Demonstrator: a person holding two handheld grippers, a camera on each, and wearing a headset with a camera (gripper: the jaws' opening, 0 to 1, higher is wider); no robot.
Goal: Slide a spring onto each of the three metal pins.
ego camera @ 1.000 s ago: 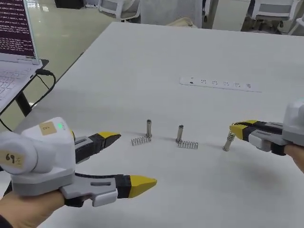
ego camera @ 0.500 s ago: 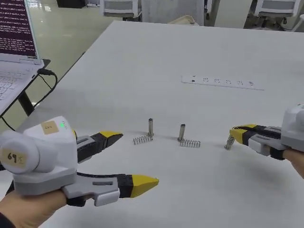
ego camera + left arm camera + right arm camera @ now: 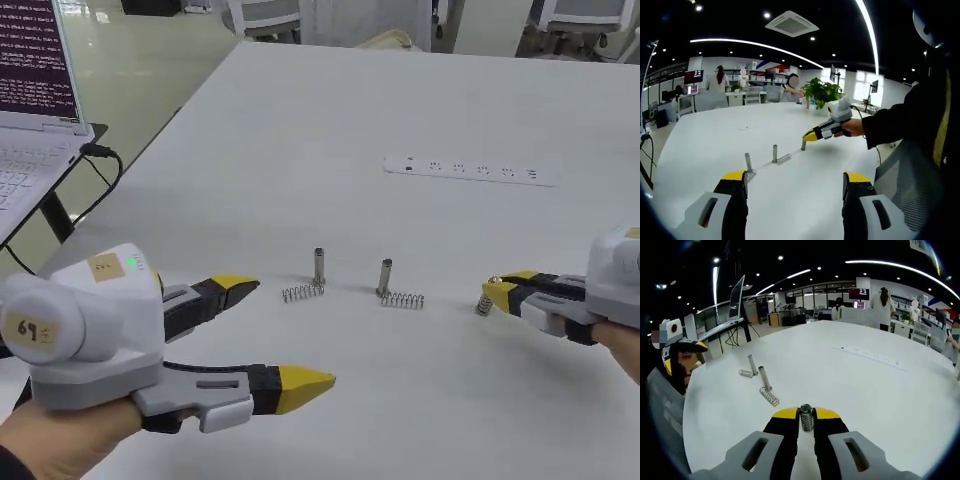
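Observation:
Two bare metal pins (image 3: 319, 266) (image 3: 386, 277) stand upright mid-table, each with a loose spring (image 3: 300, 292) (image 3: 402, 299) lying at its foot. A third pin wearing a spring (image 3: 486, 301) is at the right, with my right gripper (image 3: 497, 292) shut on it. In the right gripper view the sprung pin (image 3: 806, 418) sits between the yellow tips of the right gripper (image 3: 806, 413). My left gripper (image 3: 272, 333) stands open at the near left, short of the pins, with nothing between its fingers. The left gripper view has the left gripper (image 3: 795, 177) facing the pins (image 3: 774, 153).
A white power strip (image 3: 468, 172) lies farther back on the white table (image 3: 330, 130). An open laptop (image 3: 30, 90) sits on a stand off the table's left edge, with a cable hanging from it. Office chairs stand beyond the far edge.
My right gripper has sunk lower toward the table with the sprung pin in it. The left gripper and the two bare pins have stayed put.

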